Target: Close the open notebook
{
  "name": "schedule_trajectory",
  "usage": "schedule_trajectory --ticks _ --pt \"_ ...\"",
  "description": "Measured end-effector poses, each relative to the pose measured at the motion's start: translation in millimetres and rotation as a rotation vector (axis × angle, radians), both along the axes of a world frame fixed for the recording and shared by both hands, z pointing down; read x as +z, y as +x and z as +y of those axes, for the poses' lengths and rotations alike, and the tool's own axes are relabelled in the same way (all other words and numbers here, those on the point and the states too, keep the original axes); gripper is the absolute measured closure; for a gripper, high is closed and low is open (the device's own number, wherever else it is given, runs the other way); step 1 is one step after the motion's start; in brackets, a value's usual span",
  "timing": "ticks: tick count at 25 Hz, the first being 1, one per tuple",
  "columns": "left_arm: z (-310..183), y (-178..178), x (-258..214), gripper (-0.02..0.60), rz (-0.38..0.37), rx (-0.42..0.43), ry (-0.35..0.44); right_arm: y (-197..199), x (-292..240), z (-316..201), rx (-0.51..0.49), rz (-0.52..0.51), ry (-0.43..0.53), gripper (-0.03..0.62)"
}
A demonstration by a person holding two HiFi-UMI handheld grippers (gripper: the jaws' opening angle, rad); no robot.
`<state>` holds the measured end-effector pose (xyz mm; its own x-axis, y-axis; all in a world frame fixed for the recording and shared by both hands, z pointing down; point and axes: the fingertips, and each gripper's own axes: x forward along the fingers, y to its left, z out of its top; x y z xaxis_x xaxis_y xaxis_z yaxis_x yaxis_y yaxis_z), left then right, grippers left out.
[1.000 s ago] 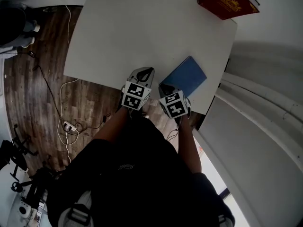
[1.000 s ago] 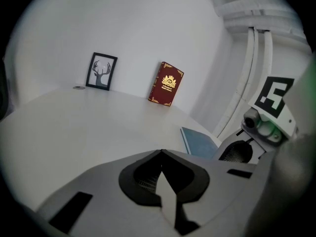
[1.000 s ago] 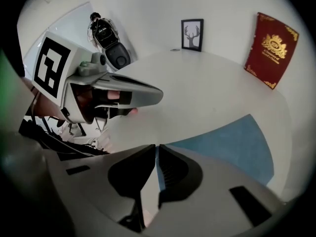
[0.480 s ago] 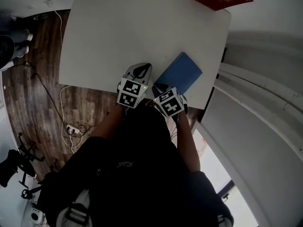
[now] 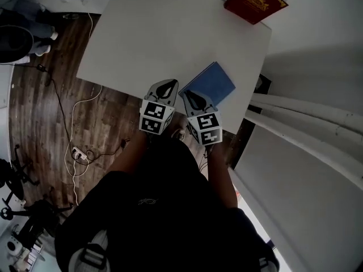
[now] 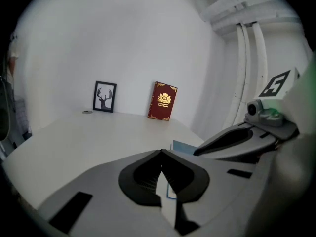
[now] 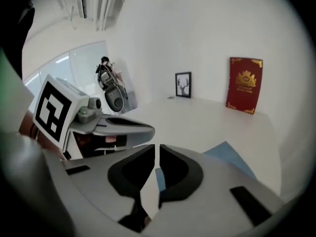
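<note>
- The notebook [image 5: 211, 83] lies flat on the tabletop [image 5: 164, 33] near its front right edge, blue cover up and shut. The closing looks done.
- That is probably why both tools are held off it. The left gripper [image 5: 168, 85] is just beside the notebook's near-left corner and the right gripper [image 5: 191, 97] is above its near end. Neither appears to touch it.
- The left fingers [image 6: 143, 177] are pressed together and empty.
- The right fingers [image 7: 129, 172] have just been opening slightly. A thin gap shows with nothing in it, and the notebook lies below, beyond the tips.
</note>
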<state>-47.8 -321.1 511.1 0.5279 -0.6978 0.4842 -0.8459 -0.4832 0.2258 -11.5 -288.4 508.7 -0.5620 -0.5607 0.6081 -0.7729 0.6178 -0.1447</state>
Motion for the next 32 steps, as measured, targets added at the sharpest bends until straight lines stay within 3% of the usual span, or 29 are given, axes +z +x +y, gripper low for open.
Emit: schedule_trajectory --ticks 4,8,13,18,25,32 --pt "31 22 -36 0.578 0.002 -0.022 0.086 27 -52 15 0.092 -0.045 0.196 0.548" --pt "64 46 -76 0.578 0.022 -0.029 0.17 52 -93 52 0.158 -0.127 0.327 0.549" --pt "78 58 -139 0.578 0.037 -0.061 0.313 85 -163 75 0.253 -0.219 0.565 0.549" --pt "92 76 -196 0.578 0.093 -0.028 0.439 106 -229 88 0.334 -0.215 0.755 0.556" --pt "108 81 -239 0.578 0.117 0.06 0.522 102 -265 100 0.355 -0.154 0.822 0.572" --pt "103 52 -236 0.578 0.127 0.075 0.513 66 -251 88 0.355 -0.101 0.781 0.572"
